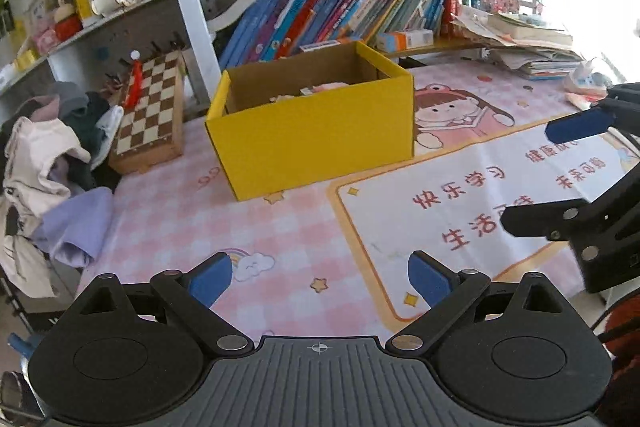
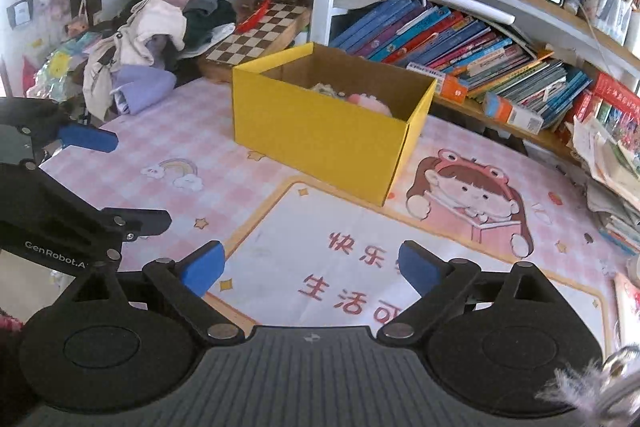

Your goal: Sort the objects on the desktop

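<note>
At the far left of the desk a heap of clothes point(image 1: 48, 163) spills against a wooden chessboard point(image 1: 150, 107) that leans tilted beside it. Over the pink checked desk mat point(image 1: 280, 227) hangs the left gripper point(image 1: 320, 281), its blue-padded fingers point(image 1: 210, 281) spread wide with only bare mat between them; it holds nothing and touches nothing. Ahead of it, toward the back of the desk and just in front of a shelf of slanting books point(image 1: 320, 15), stands the yellow cardboard box point(image 1: 316, 139), open at the top, with a few pale and pink items lying low inside, too hidden by the walls to name. Right of the box the mat shows a cartoon girl point(image 1: 448, 115) and a white panel with red characters point(image 1: 480, 195). The right gripper point(image 2: 310, 269) hovers above that panel, its jaws likewise wide apart and empty, clear of the mat; in the left wrist view it reaches in from the right edge with its fingers well separated. At the far right a stack of papers and booklets point(image 1: 532, 43) lies on the desk's edge.
</note>
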A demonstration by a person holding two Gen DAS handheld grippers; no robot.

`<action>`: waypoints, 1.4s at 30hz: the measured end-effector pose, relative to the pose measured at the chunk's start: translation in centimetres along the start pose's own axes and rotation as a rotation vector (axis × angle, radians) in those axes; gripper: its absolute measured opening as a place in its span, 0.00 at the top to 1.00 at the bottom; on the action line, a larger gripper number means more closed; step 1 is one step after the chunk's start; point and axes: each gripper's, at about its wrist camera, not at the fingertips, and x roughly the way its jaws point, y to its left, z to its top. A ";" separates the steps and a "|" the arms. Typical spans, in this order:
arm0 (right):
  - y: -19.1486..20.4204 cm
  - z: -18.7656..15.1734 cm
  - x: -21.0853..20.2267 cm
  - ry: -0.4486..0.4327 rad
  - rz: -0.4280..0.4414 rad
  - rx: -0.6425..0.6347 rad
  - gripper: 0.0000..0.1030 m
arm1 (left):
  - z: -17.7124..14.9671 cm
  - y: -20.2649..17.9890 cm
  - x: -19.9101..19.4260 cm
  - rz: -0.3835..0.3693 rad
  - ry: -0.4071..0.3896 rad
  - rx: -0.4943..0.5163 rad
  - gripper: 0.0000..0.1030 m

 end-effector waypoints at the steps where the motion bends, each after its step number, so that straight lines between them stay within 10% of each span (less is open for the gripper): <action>1: 0.0 0.0 0.1 0.009 0.004 0.003 0.06 | -0.1 -0.1 0.0 -0.005 0.005 -0.001 0.06; 42: 0.5 -0.6 2.7 0.123 0.052 -0.010 0.00 | -1.6 0.9 1.0 -0.046 0.117 -0.058 0.03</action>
